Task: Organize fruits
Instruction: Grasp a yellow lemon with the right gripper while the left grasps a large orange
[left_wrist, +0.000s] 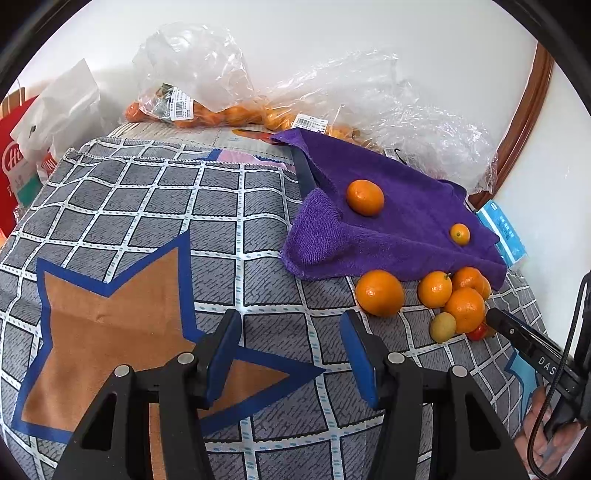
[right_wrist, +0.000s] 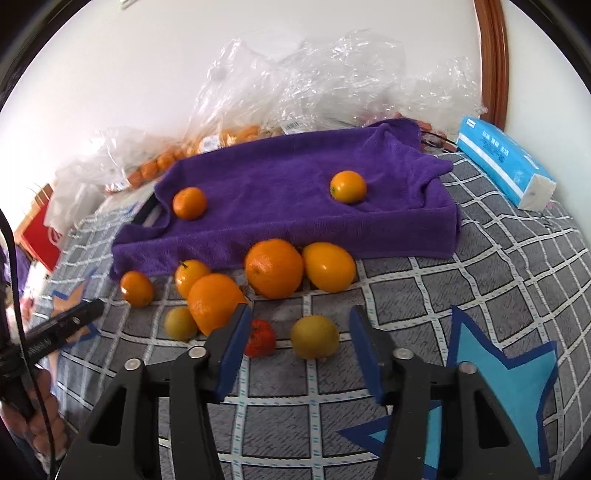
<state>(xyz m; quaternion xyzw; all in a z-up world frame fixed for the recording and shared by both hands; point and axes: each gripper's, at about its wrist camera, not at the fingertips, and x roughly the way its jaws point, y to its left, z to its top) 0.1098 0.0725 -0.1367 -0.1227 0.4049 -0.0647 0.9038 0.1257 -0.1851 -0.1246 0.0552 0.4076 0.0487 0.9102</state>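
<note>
A purple towel (right_wrist: 295, 206) is draped over a raised box shape, with two oranges (right_wrist: 189, 203) (right_wrist: 348, 186) lying on it. Several oranges (right_wrist: 274, 267) are clustered in front of the towel on the checked cloth. A yellow-green fruit (right_wrist: 314, 336) and a small red fruit (right_wrist: 260, 338) lie nearest my right gripper (right_wrist: 299, 321). It is open, and the yellow-green fruit sits just ahead between its blue pads without touching them. My left gripper (left_wrist: 291, 321) is open over bare cloth, with the orange cluster (left_wrist: 379, 292) to its right and the towel (left_wrist: 388, 236) beyond.
Clear plastic bags (left_wrist: 207, 74) holding more oranges lie along the back wall. A blue tissue pack (right_wrist: 506, 162) rests right of the towel. A red bag (left_wrist: 14, 166) stands at the far left. A wooden frame (left_wrist: 528, 122) runs up the right wall.
</note>
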